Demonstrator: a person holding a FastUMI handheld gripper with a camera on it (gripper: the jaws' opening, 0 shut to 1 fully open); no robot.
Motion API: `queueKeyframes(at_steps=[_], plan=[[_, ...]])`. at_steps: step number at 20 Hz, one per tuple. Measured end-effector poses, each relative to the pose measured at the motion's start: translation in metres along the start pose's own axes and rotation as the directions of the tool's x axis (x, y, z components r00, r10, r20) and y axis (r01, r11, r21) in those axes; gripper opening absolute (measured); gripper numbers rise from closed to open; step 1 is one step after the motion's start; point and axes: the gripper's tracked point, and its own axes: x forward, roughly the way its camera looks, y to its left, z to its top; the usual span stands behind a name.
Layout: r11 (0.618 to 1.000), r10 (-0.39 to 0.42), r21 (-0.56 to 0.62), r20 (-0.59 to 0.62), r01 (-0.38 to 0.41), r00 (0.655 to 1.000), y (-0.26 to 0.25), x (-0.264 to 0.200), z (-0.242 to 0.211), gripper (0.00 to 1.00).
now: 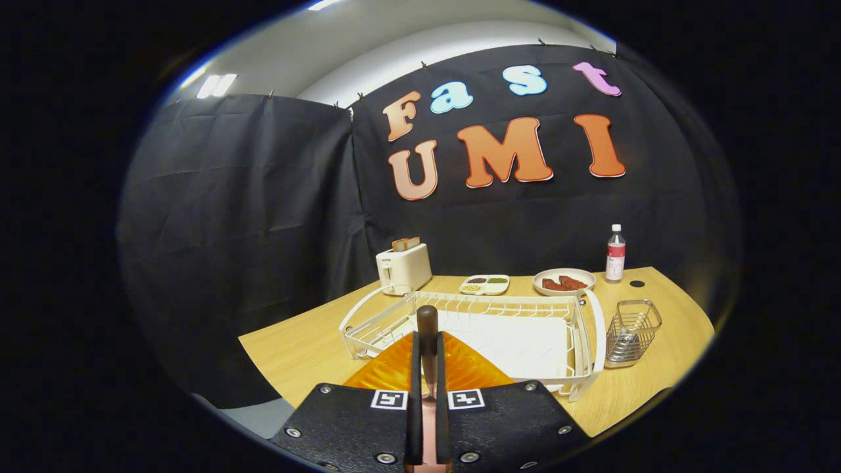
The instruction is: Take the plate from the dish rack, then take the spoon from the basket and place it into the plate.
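My gripper (428, 341) is shut on the spoon (427, 320). Its dark brown handle sticks up between the two fingers, and its metal stem runs down between them; the bowl end is hidden. Just under and ahead of the fingers lies the ribbed orange plate (384, 376) on the wooden table, at the near side of the white wire dish rack (587, 341). The rack holds no dishes. To the right of the rack stands the small metal wire basket (633, 332).
Beyond the rack stand a cream toaster (403, 268) with bread in it, a small divided dish (484, 284), a white plate of red food (564, 281) and a bottle (615, 253). The table's edge (276, 374) runs close on the near left.
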Motion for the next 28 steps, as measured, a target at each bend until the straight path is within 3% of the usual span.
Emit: queueKeyframes(at_steps=[15, 19, 23, 26, 28], plan=[[0.994, 0.064, -0.086, -0.060, -0.069, 0.996, -0.016, -0.041, -0.034, 0.09], [0.991, -0.015, -0.133, -0.122, -0.001, 0.992, -0.043, -0.046, -0.058, 0.11], [0.995, -0.060, -0.095, -0.188, 0.042, 0.980, -0.058, -0.042, -0.080, 0.11], [0.991, -0.102, -0.111, -0.204, 0.081, 0.974, -0.071, -0.040, -0.084, 0.17], [0.993, -0.082, -0.102, -0.203, 0.063, 0.976, -0.065, -0.037, -0.082, 0.23]])
